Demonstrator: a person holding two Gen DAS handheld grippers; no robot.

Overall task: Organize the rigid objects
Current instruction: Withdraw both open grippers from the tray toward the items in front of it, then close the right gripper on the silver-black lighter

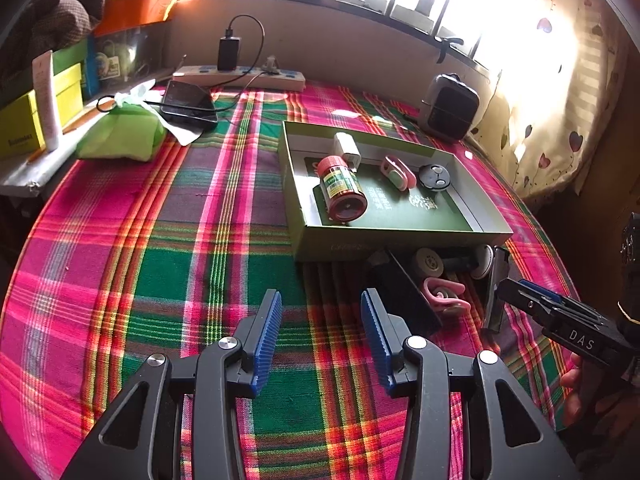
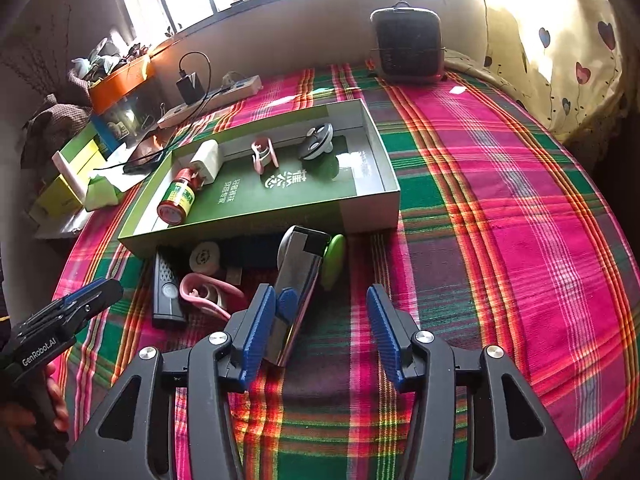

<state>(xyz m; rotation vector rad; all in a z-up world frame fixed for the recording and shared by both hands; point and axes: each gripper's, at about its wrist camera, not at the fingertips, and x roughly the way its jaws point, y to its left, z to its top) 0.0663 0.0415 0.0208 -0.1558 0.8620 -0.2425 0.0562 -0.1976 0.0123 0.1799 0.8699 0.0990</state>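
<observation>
Hovering over the plaid cloth (image 1: pixel 160 240), the left gripper (image 1: pixel 320 320) has its 2 blue pads wide apart, with nothing between them. Ahead of it and to its right sits the green box (image 1: pixel 400 236), which holds a red bottle (image 1: pixel 342 190), a white charger (image 1: pixel 347 147), a pink clip (image 1: pixel 396 172) and a round black part (image 1: pixel 435 178). The right gripper (image 2: pixel 320 324) is also open; a shiny flat device (image 2: pixel 298 280) lies just beside its left pad (image 2: pixel 256 332), though I cannot tell if they touch. Left of that pad lie a pink hook (image 2: pixel 200 290) and a black remote (image 2: pixel 167 288), in front of the box.
</observation>
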